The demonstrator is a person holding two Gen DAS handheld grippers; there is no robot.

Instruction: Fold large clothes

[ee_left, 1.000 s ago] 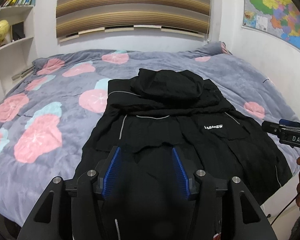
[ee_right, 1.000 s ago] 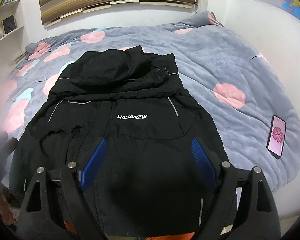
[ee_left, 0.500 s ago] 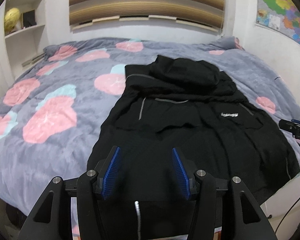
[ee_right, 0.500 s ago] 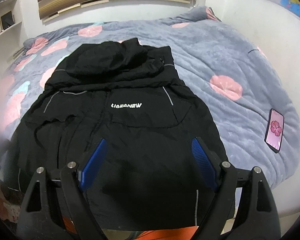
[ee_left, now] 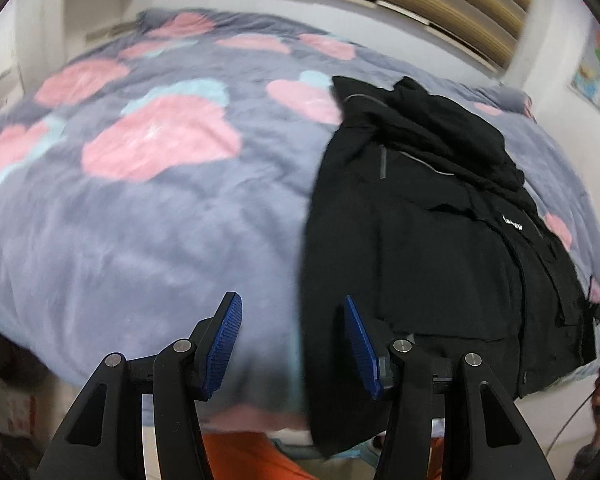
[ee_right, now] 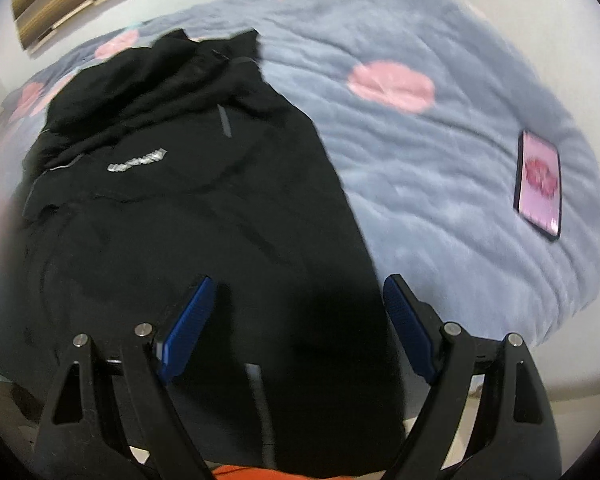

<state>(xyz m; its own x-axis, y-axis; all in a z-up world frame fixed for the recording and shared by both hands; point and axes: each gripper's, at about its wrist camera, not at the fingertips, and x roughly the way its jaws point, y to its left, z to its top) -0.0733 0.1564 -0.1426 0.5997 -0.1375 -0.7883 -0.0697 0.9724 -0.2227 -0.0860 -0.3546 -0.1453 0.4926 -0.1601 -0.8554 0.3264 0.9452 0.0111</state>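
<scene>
Both tongs, left [ee_left: 292,340] and right [ee_right: 296,320], gape empty above black jacket [ee_right: 180,220].

Soft indoor light, motion-blurred fisheye.

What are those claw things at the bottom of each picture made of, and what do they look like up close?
Each is a black two-fingered claw. The left gripper and right gripper look alike: angular matte-black arms with triangular cut-outs, joined by round silver pins. Each finger ends in a flat, finely ribbed blue pad. No markings show on them. A thin dark cable trails at the left view's right edge.
</scene>
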